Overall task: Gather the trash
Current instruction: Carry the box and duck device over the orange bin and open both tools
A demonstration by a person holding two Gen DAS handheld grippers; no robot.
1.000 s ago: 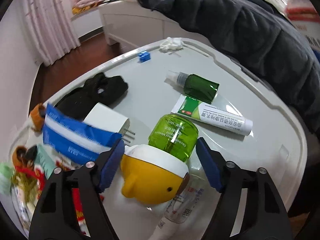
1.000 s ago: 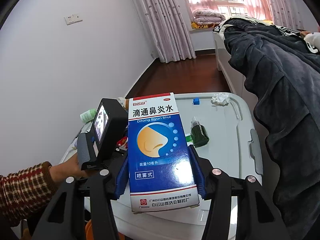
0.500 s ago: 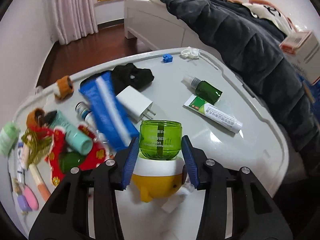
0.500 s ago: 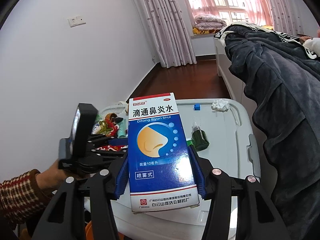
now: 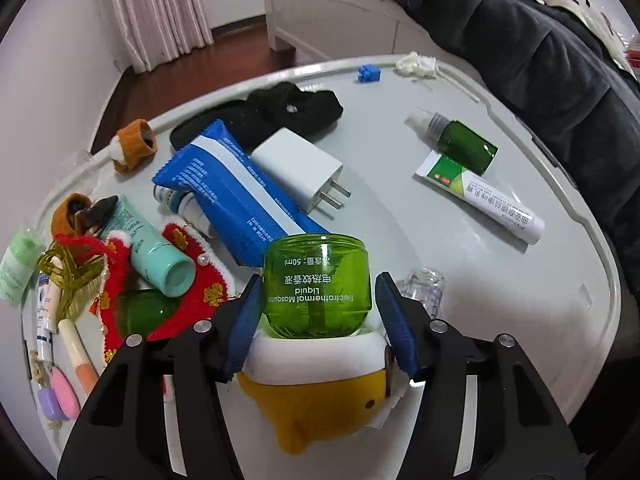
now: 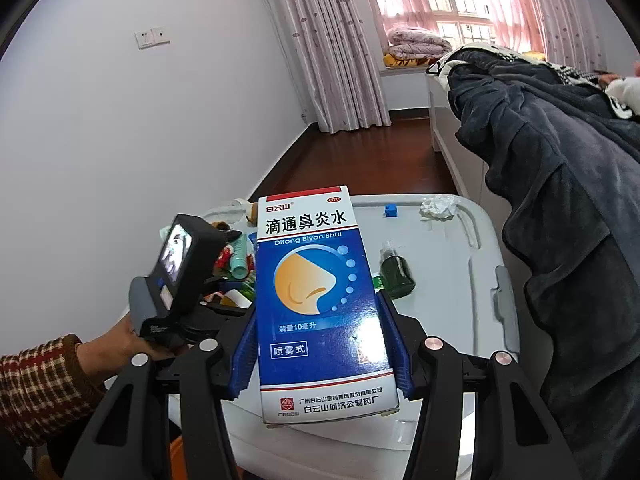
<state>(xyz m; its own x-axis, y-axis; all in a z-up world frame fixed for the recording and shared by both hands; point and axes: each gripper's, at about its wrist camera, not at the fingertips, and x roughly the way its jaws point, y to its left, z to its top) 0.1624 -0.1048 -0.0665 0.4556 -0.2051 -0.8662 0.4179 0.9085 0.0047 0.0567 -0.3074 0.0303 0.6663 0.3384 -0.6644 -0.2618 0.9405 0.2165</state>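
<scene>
The right hand-held gripper (image 6: 326, 356) pinches a blue-and-white medicine box (image 6: 320, 300) upright, long axis pointing to twelve o'clock, above the near edge of the grey bench (image 6: 452, 280). It shows a nose drawing and reads "Ditong Biyan Shui", "OTC". The left hand-held gripper (image 5: 318, 320) straddles a green bottle (image 5: 316, 288) seated in a white-and-yellow holder (image 5: 320, 396); its jaws are opening, pads just clear of the bottle. The label, upside down, reads "Electrothermal Mosquito Liquid", "50ml". At two o'clock lies a white tube (image 5: 484, 196).
</scene>
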